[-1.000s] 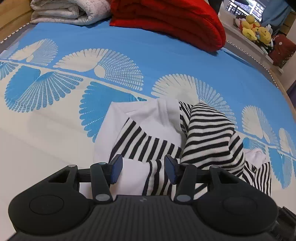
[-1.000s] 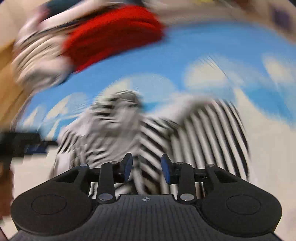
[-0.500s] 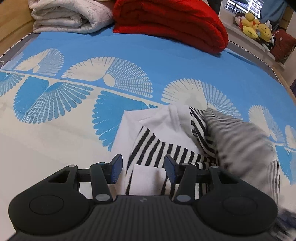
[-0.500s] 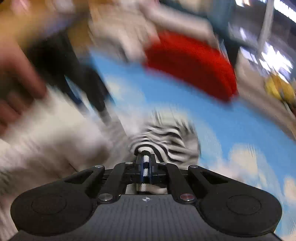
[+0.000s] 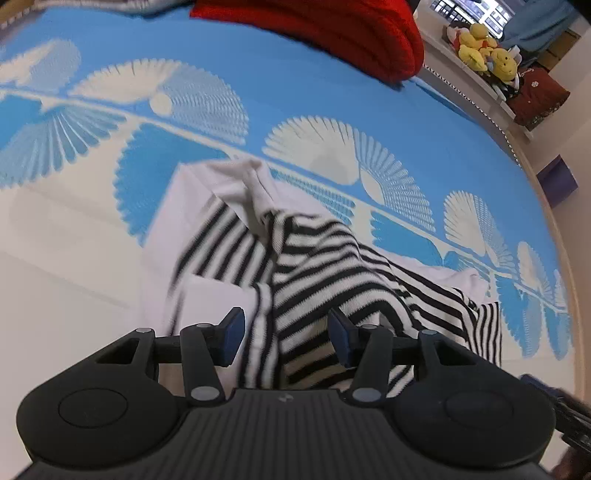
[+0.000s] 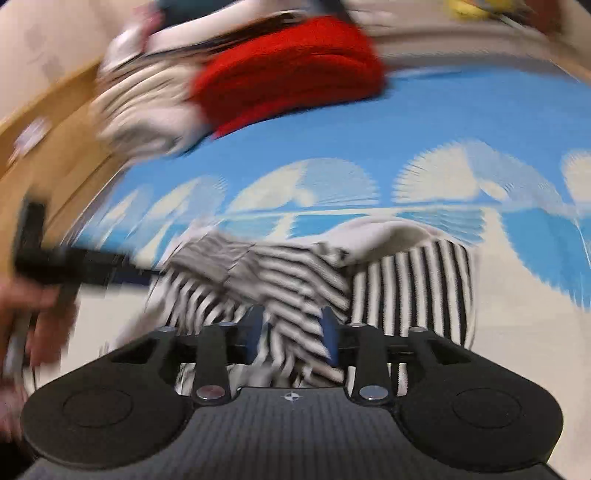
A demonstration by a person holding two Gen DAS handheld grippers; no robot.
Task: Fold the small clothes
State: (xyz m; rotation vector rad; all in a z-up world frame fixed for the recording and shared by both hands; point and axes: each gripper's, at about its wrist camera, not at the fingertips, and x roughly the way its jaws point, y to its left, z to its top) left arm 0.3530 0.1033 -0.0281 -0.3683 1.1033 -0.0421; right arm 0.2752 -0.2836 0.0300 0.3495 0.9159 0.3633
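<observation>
Your left gripper [image 5: 284, 338] hangs open over the striped top [image 5: 332, 266], rumpled on the bedspread [image 5: 332, 92]. Your right gripper [image 6: 291, 334] has just been opening, jaws apart, top beneath them, not pinched.

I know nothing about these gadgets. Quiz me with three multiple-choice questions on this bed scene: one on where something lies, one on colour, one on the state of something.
1. Where is the red blanket?
A. at the far end of the bed
B. under the striped garment
C. on the floor

2. What colours are the stripes of the garment?
A. red and blue
B. black and white
C. green and yellow

3. How does the left hand-held gripper stand?
A. clamped on the blanket
B. shut tight, empty
C. open over the garment

Answers: 1 A, it lies beyond the garment near the bed's far edge. 2 B, dark and white bands alternate. 3 C, its blue pads stand apart, striped cloth showing between them.
</observation>
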